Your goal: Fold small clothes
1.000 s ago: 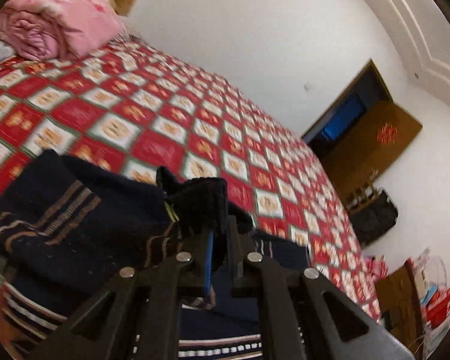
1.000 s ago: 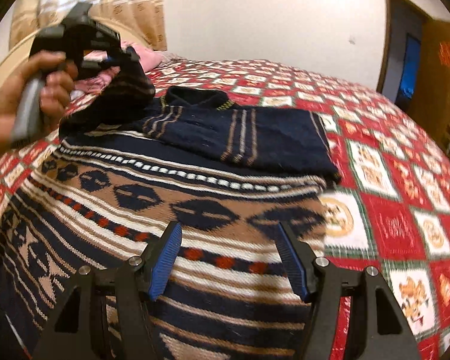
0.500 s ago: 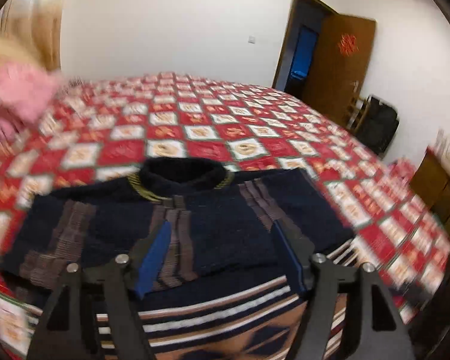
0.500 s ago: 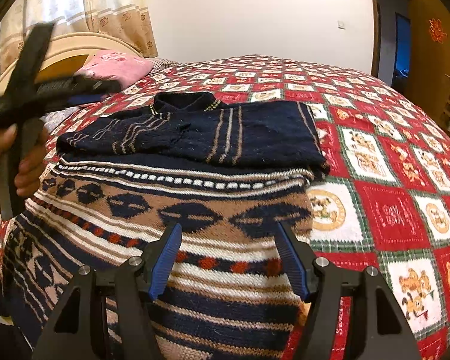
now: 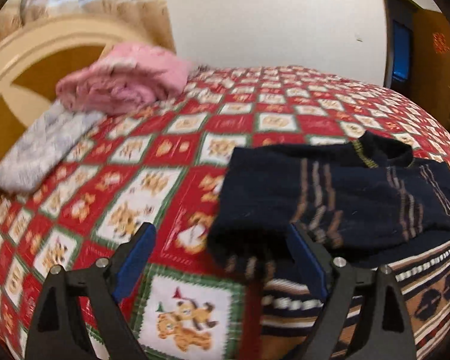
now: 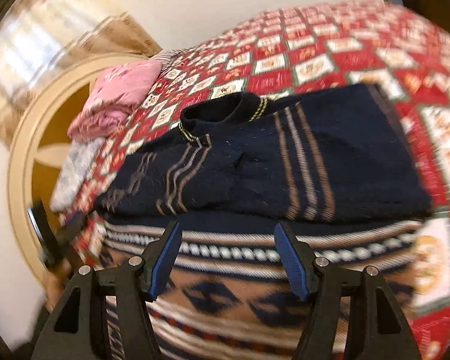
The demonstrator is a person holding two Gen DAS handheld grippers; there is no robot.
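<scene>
Navy sweater point(image 6: 285, 156) lies sleeve-folded on the bedspread point(image 5: 171, 156); left tongs point(image 5: 222, 258) and right tongs point(image 6: 229, 258) gape empty.

Bright, motion-blurred — fisheye-warped edges (dark corners)

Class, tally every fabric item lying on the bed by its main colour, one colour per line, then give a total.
Navy: 1, the sweater
Pink: 1, the bundled blanket
Grey: 1, the flat folded cloth
Red checked: 1, the bedspread
Total: 4
</scene>
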